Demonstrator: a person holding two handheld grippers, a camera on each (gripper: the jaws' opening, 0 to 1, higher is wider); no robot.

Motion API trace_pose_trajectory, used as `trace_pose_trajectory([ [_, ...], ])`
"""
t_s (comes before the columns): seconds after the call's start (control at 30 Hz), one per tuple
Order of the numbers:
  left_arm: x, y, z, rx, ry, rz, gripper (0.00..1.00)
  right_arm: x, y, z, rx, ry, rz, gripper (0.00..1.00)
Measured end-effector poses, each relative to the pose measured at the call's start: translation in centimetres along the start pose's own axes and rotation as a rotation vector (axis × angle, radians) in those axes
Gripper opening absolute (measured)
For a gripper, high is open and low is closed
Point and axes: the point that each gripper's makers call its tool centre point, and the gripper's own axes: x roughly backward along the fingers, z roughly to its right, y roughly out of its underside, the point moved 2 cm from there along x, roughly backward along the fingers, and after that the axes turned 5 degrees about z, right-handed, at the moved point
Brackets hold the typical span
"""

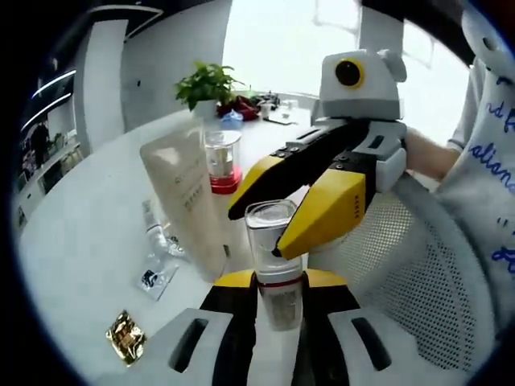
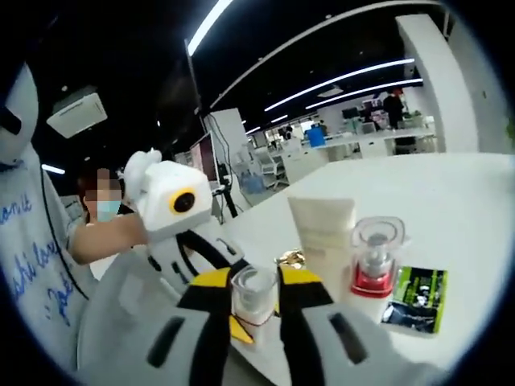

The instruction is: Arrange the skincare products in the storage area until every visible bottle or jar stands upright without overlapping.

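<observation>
My left gripper (image 1: 269, 281) and my right gripper (image 2: 256, 299) both pinch the same small clear bottle (image 1: 273, 261) with the red band, holding it upright above the white table (image 1: 88, 241). Near it stand a cream tube (image 1: 187, 201) and a red-collared pump bottle (image 2: 373, 261).

tube (image 1: 187, 197) stands on table (image 1: 88, 241), pump bottle (image 1: 222, 159) behind it.

Daylight is blazing through the window (image 1: 273, 40) and washing out the white table (image 1: 88, 233), while ceiling strip lights (image 2: 338, 80) are glowing in a dim hall, edges bending, softly blurred.
</observation>
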Motion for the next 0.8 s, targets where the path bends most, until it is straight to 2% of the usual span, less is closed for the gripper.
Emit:
trace_pose_trajectory([
  [0.1,-0.2,0.2,0.2,-0.034,0.039,-0.017,0.18,0.0,0.2,-0.2,0.035,-0.011,-0.031,0.22],
  [0.23,-0.8,0.3,0.1,-0.047,0.034,-0.029,0.18,0.0,0.5,0.1,0.046,0.005,-0.063,0.21],
  [0.3,-1.0,0.3,-0.1,-0.052,0.020,-0.027,0.18,-0.1,0.5,0.3,0.050,0.020,-0.064,0.21],
  [0.4,-1.4,0.8,-0.3,-0.063,-0.002,-0.060,0.19,-0.5,1.0,0.5,0.068,0.042,-0.099,0.21],
  [0.53,-1.6,1.4,-1.0,-0.073,-0.051,-0.091,0.28,-0.9,1.6,0.7,0.135,0.064,-0.144,0.21],
  [0.6,-1.5,1.7,-1.7,-0.061,-0.093,-0.096,0.28,-1.0,1.9,0.8,0.141,0.071,-0.152,0.21],
  [0.8,-1.2,2.4,-2.1,-0.078,-0.129,-0.133,0.29,-1.0,2.0,1.2,0.149,0.091,-0.157,0.21],
])
